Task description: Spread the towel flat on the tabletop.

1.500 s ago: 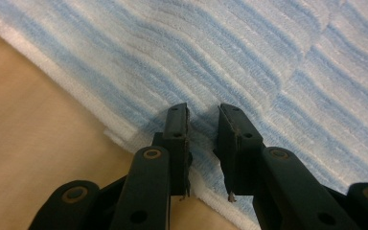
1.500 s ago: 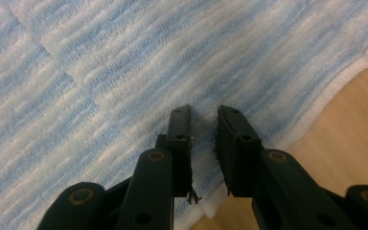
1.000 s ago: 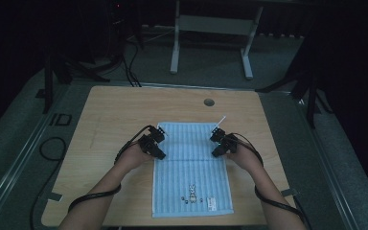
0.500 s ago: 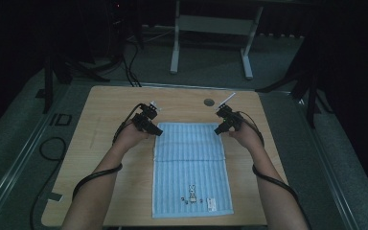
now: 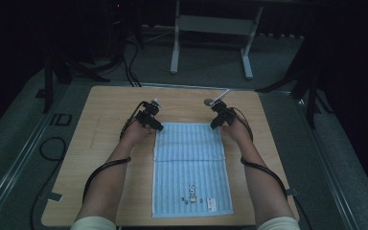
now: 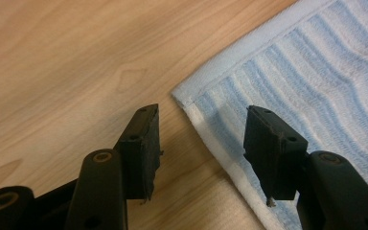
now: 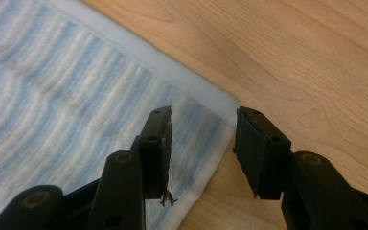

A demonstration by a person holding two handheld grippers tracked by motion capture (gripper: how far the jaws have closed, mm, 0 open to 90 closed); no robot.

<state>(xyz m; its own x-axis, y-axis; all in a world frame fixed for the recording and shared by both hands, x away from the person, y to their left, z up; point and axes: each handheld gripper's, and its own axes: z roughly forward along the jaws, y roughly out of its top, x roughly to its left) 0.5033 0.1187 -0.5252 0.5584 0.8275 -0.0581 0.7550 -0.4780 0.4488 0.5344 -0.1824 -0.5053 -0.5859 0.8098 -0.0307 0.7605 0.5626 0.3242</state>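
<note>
High view first: the blue striped towel (image 5: 190,167) lies flat on the wooden table (image 5: 100,143), running from the middle toward the person's edge, with a fold line across it and a little bunny print near the near end; the left gripper (image 5: 156,126) sits right at the towel's far left corner and the right gripper (image 5: 214,125) at the far right corner; both forearms come up from the bottom, one along each long side of the cloth; there's a small round grey thing (image 5: 208,102) on the wood just past the right gripper, near the far edge; plenty of bare table left of the towel, a narrower strip on the right, and a band of wood between the towel's far hem and the table's far edge.

Left gripper view: the jaws are spread about halfway and have just been opening; nothing is pinched; the towel's corner (image 6: 182,93) lies flat on the wood just ahead of the gap, one pad (image 6: 141,148) hangs over bare wood, the other (image 6: 268,153) over the striped cloth; the white hem runs diagonally between them; open wood all along the upper left.

Right gripper view: same deal mirrored; the jaws are parted about halfway, have just been opening, and grip nothing; the corner (image 7: 230,103) lies flat just ahead of the jaws, one pad (image 7: 158,148) over the stripes, the other (image 7: 258,153) over wood just off the hem; clear wood to the right and beyond.
</note>
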